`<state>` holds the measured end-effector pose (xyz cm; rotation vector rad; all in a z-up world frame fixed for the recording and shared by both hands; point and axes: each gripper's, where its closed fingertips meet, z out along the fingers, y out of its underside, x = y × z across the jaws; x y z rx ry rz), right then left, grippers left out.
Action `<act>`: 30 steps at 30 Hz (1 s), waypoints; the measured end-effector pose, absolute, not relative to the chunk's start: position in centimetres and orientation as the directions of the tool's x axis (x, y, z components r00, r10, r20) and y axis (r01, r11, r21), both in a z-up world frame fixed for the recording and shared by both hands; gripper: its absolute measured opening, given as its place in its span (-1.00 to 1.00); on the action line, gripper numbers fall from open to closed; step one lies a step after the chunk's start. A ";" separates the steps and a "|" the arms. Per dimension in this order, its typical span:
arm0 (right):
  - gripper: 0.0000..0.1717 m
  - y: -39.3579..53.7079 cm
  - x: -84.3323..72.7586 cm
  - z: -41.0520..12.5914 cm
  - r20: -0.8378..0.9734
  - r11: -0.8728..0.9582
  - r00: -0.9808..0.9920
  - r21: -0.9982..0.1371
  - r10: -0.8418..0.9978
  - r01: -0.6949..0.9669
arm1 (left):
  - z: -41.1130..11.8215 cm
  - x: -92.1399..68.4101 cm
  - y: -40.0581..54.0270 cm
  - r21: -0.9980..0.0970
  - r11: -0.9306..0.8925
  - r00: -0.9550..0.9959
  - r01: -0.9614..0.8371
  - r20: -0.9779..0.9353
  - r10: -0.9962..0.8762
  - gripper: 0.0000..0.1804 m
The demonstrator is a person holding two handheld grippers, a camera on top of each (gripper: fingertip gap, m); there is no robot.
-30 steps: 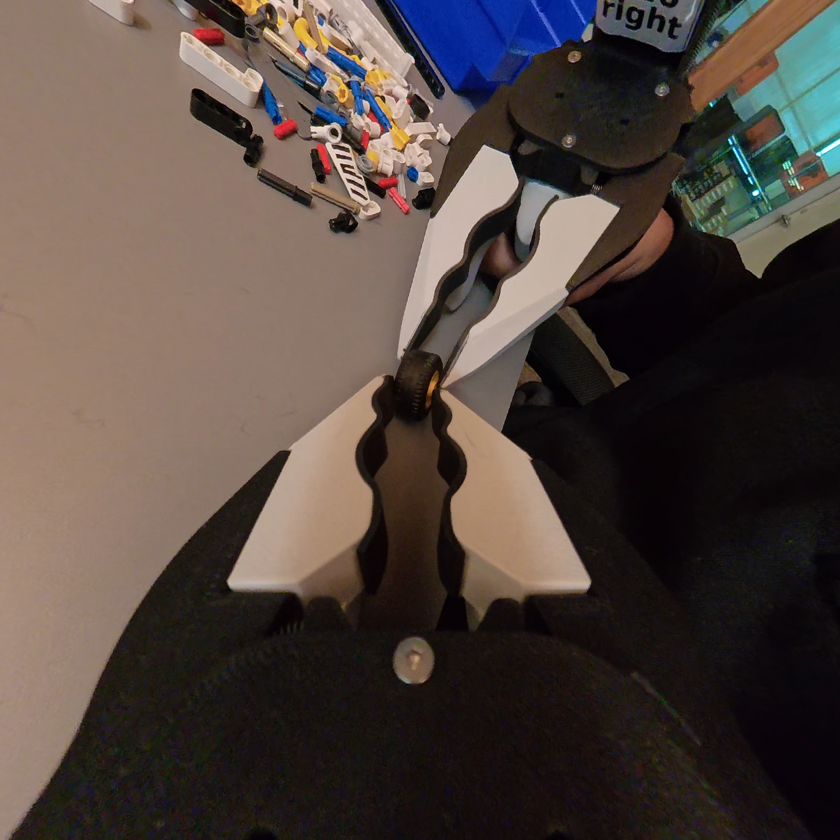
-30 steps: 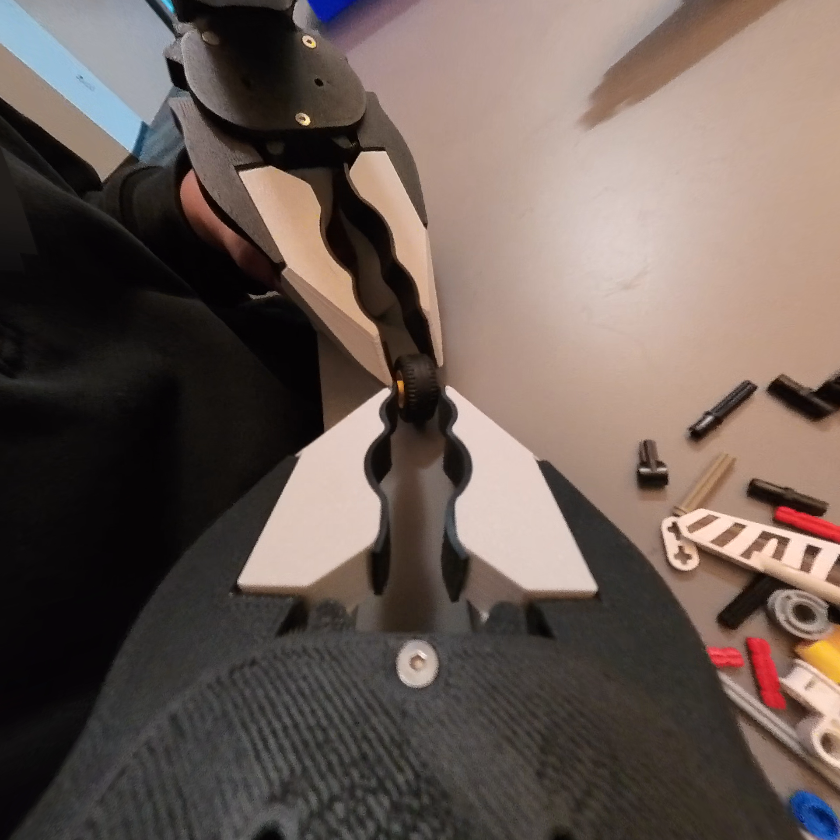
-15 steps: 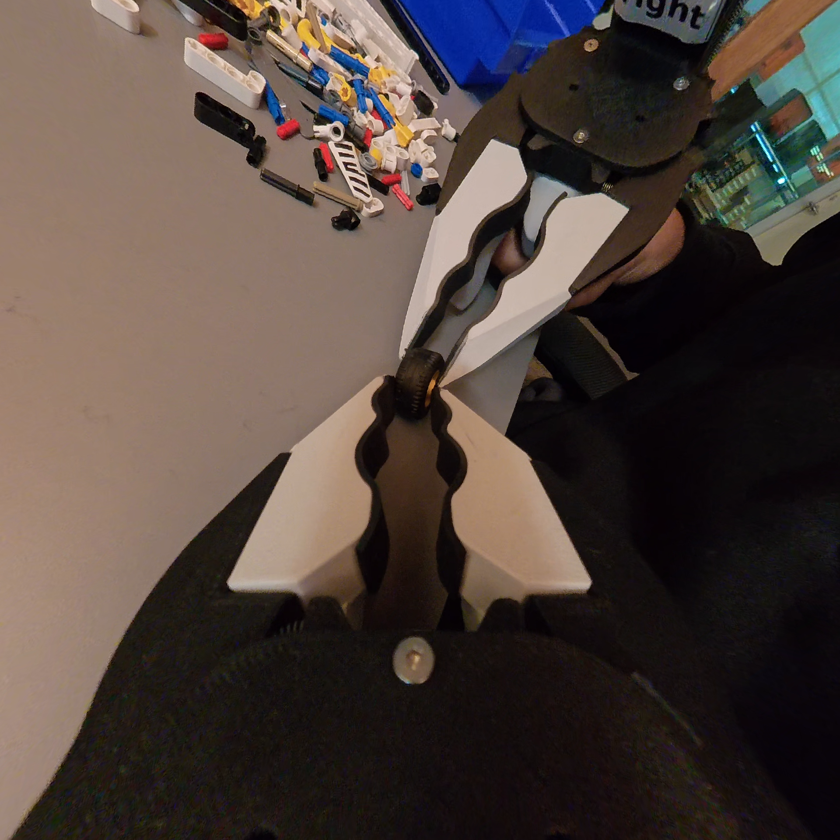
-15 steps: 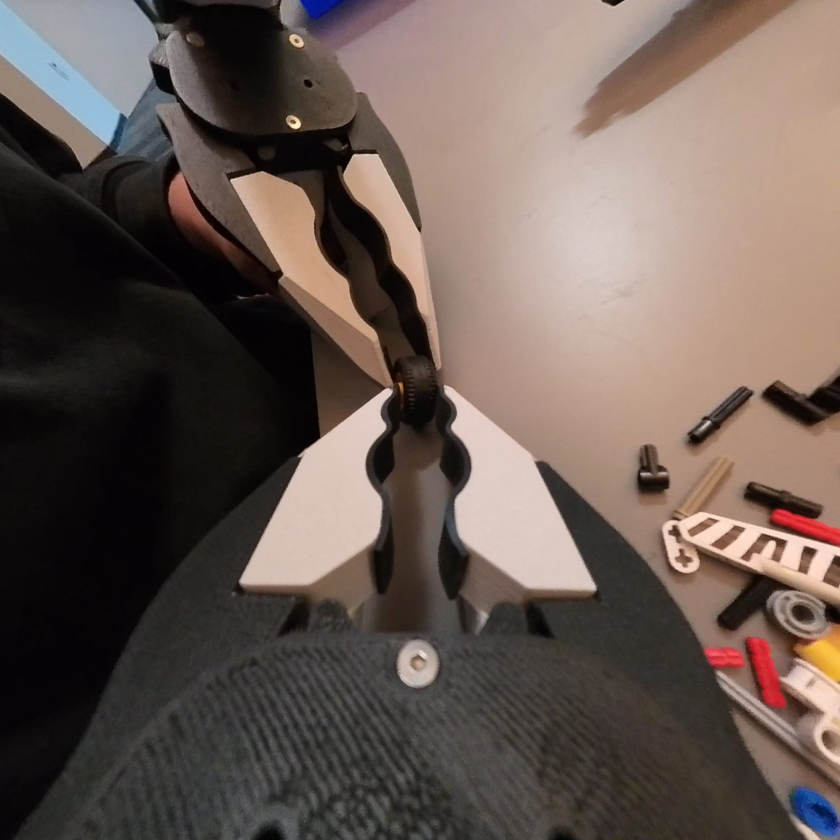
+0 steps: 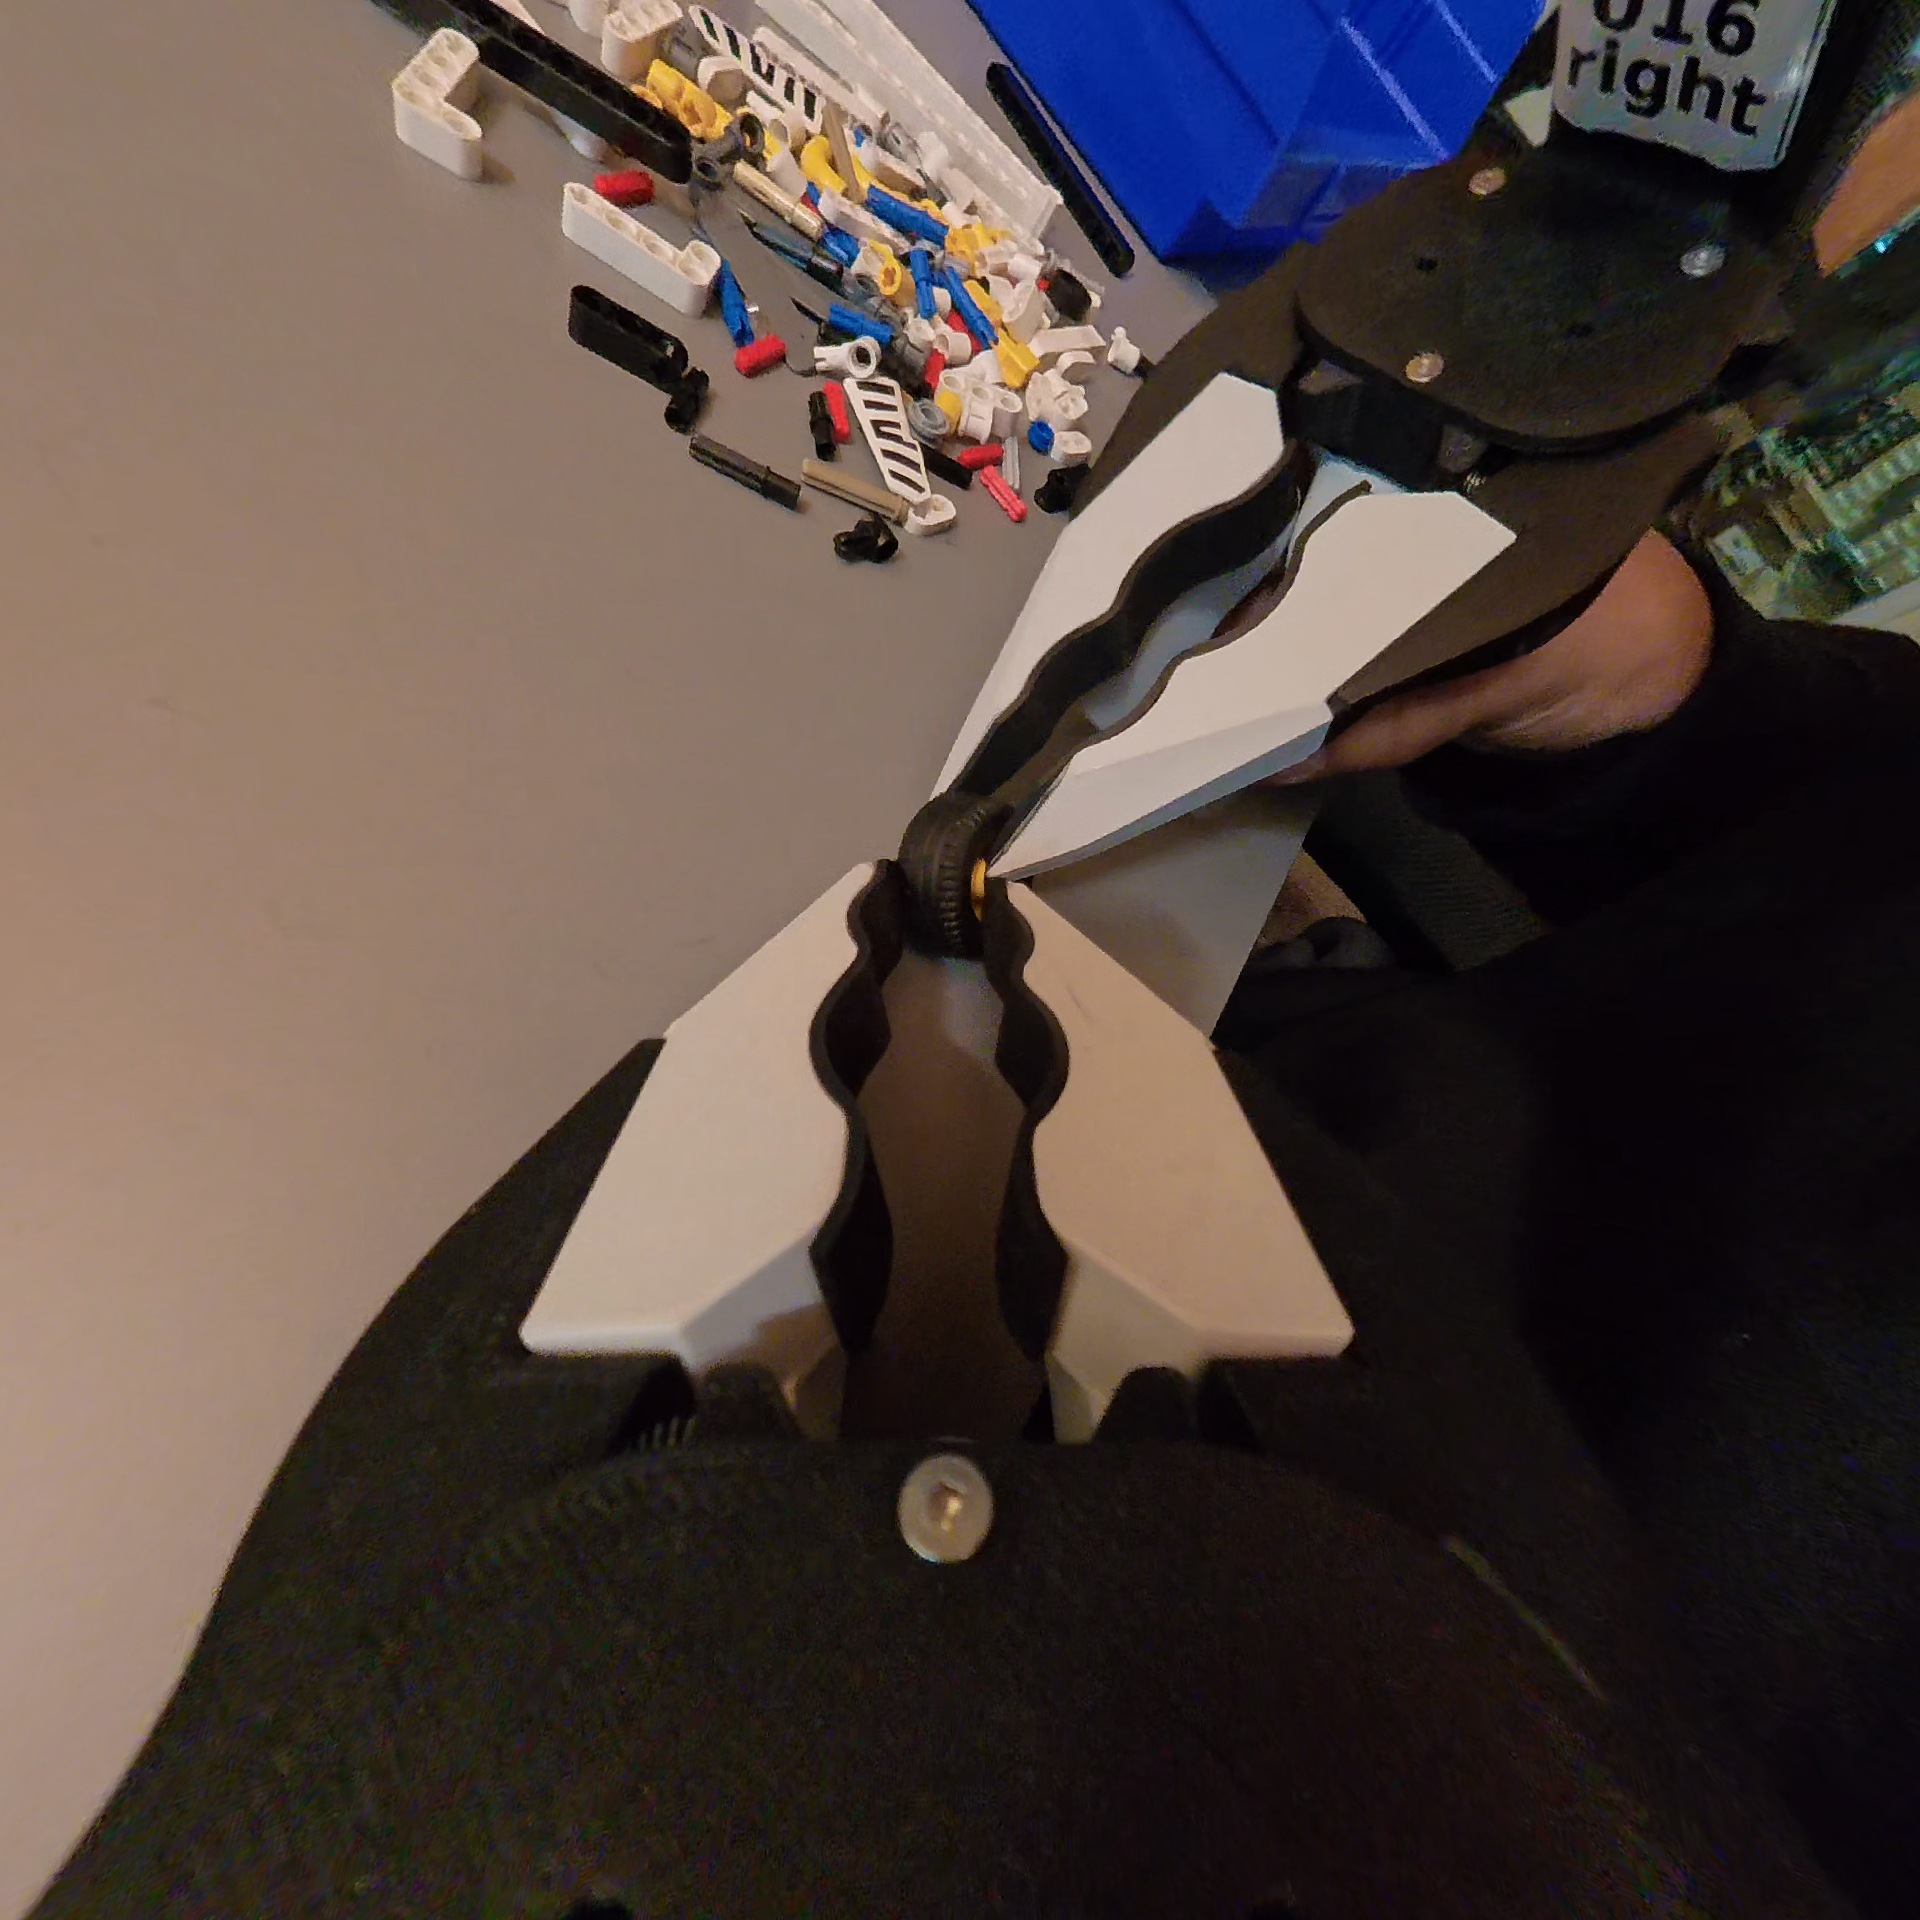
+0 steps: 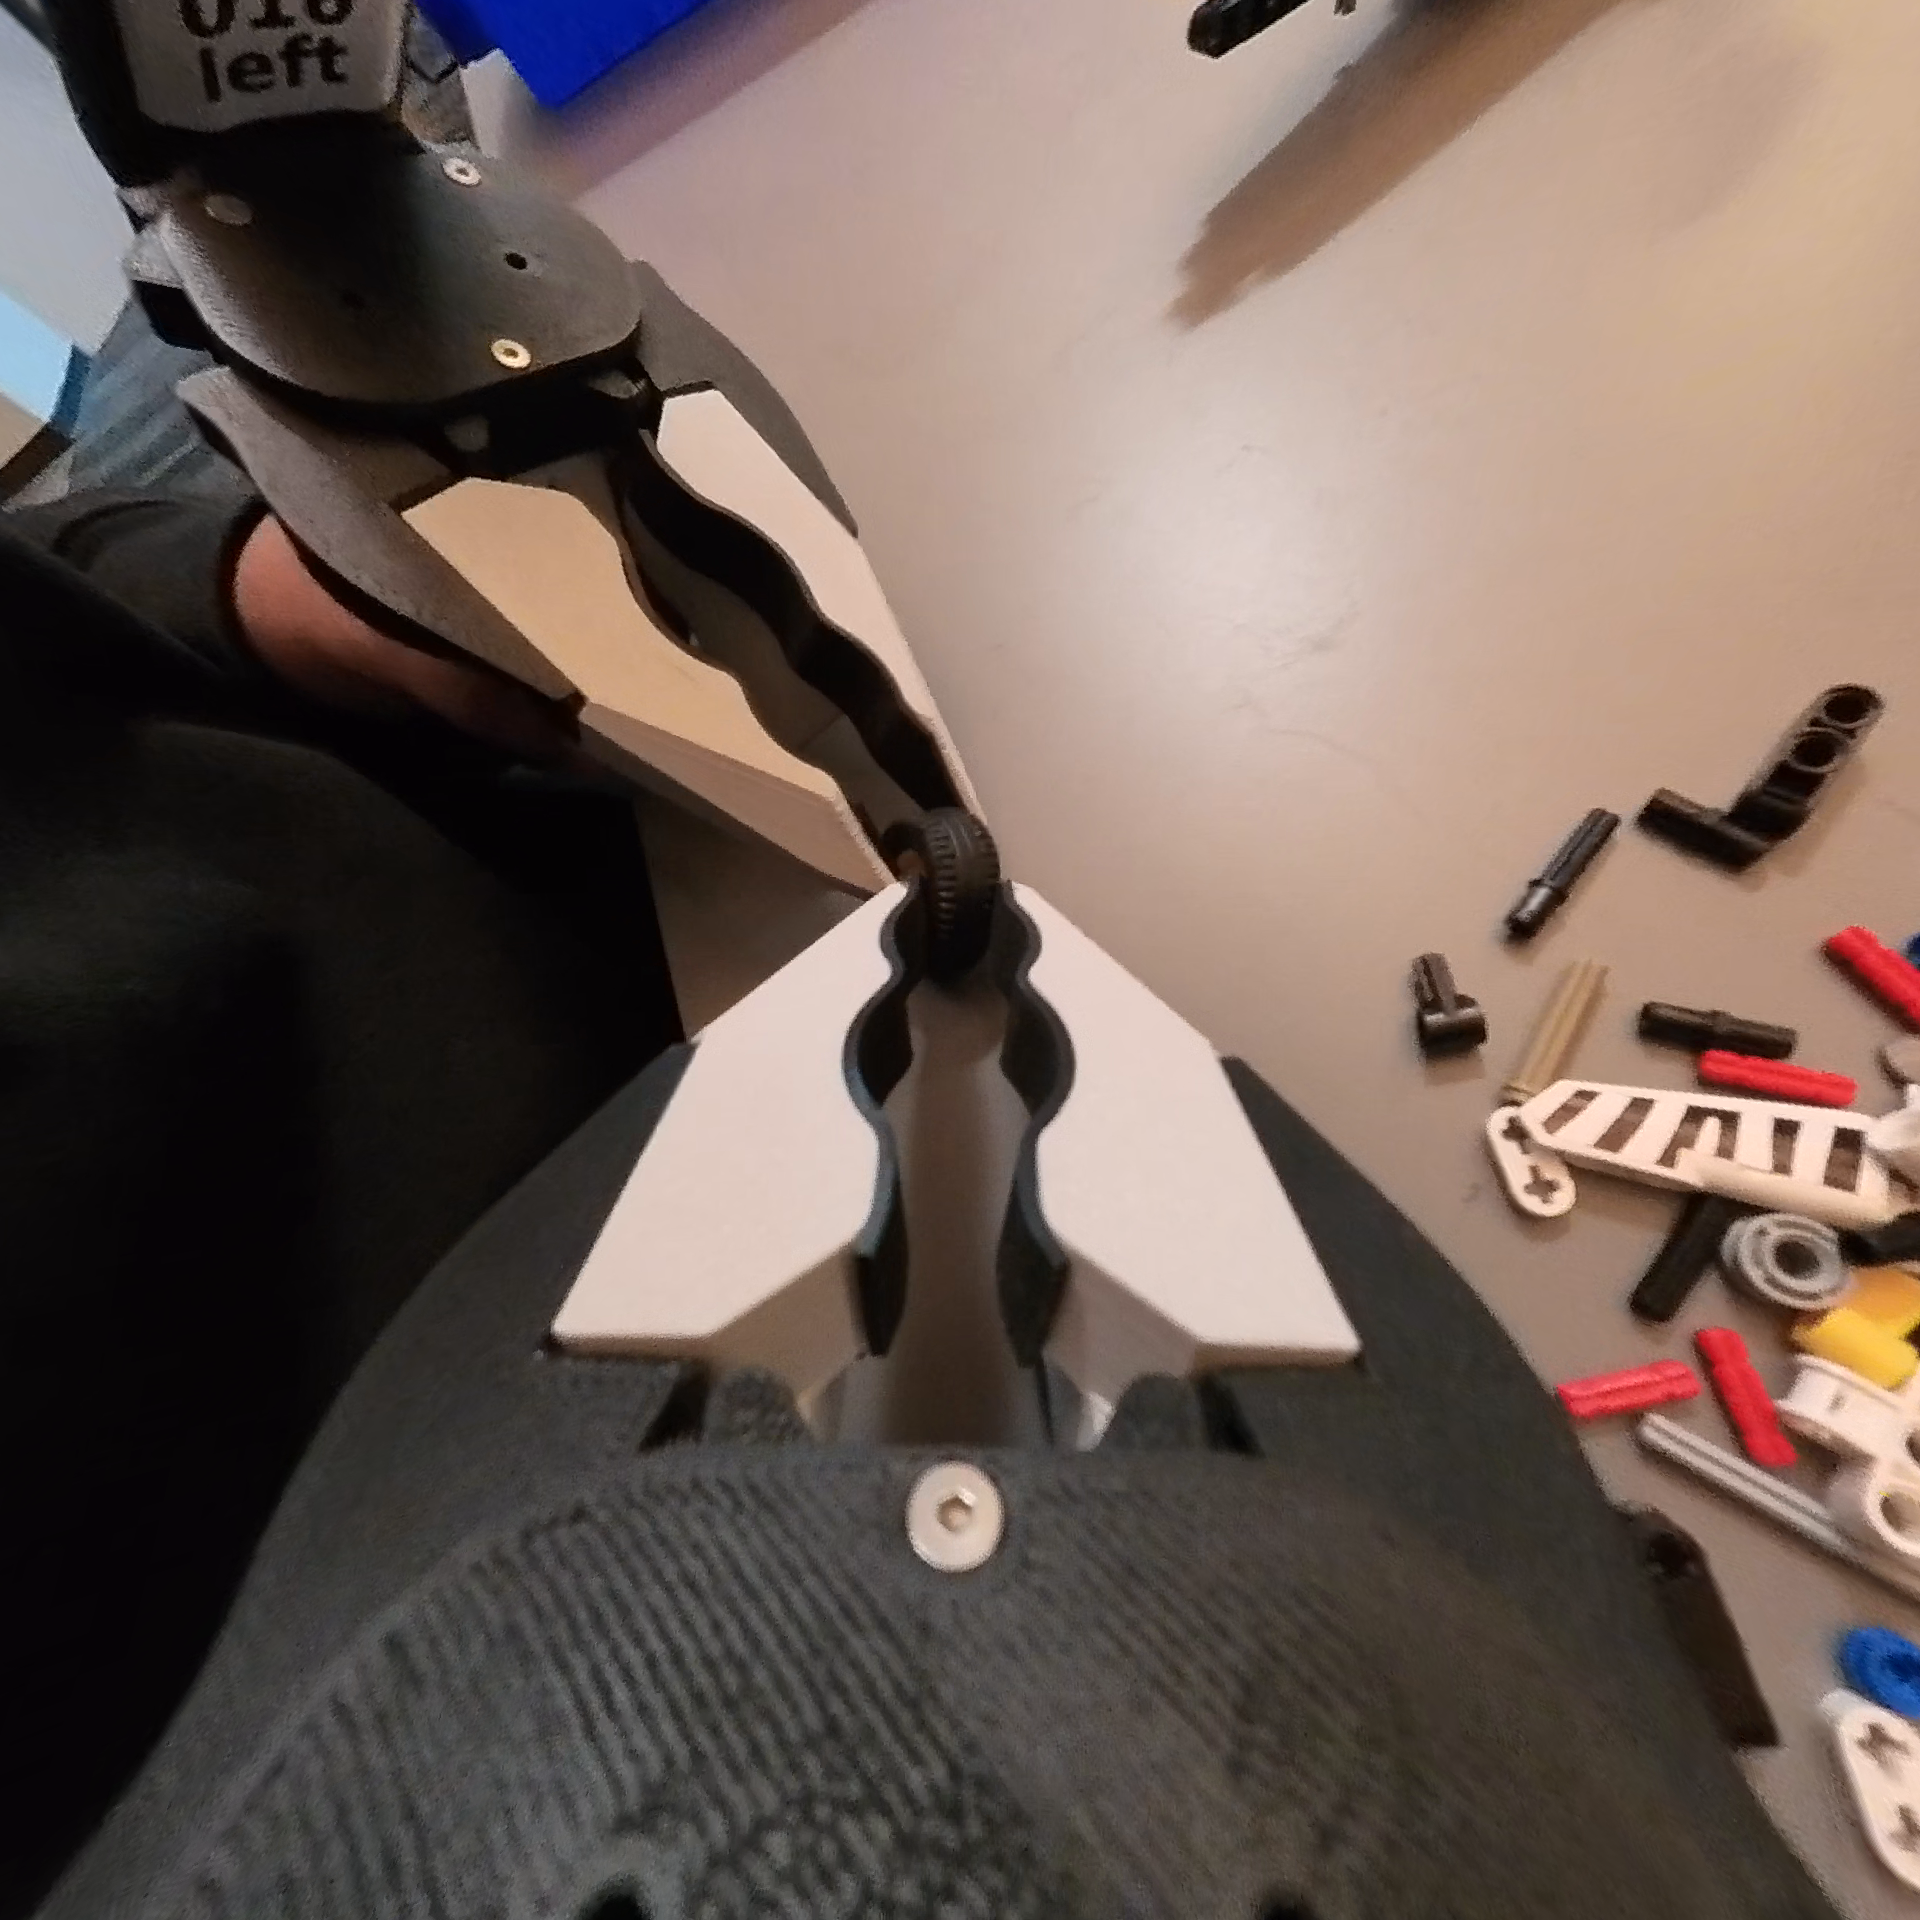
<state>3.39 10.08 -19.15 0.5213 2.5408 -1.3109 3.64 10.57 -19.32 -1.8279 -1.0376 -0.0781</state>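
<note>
Both tools are pinched tip-to-tip on one small black wheel [image 5: 943, 894]: left tool [image 5: 940, 914], right tool [image 6: 951, 925], above the worktop [image 5: 312, 727].

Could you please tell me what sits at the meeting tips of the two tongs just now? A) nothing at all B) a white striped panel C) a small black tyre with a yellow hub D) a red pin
C: a small black tyre with a yellow hub sits between the tips of the left tongs and the right tongs, above the grey table.

Left gripper [image 5: 943, 904], right gripper [image 6: 951, 925] tip-to-tip, jaws seemingly clamped.
</note>
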 end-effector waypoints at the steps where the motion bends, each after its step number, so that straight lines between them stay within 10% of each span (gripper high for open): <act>1: -0.88 10.1 3.3 -19.2 -0.349 0.533 -0.912 -0.740 0.215 0.409 | -19.3 3.6 10.5 -0.725 -0.141 0.632 0.674 0.466 0.620 -0.86; 19: -0.90 10.2 3.0 -19.1 0.246 0.640 -0.930 -0.769 0.273 -0.015 | -19.6 3.1 10.5 -0.722 -0.118 0.592 0.681 0.449 0.669 -0.89; 30: -0.85 10.3 3.1 -18.5 0.138 0.586 -0.962 -0.810 0.234 0.026 | -19.4 3.2 10.6 -0.740 -0.133 0.613 0.660 0.427 0.665 -0.88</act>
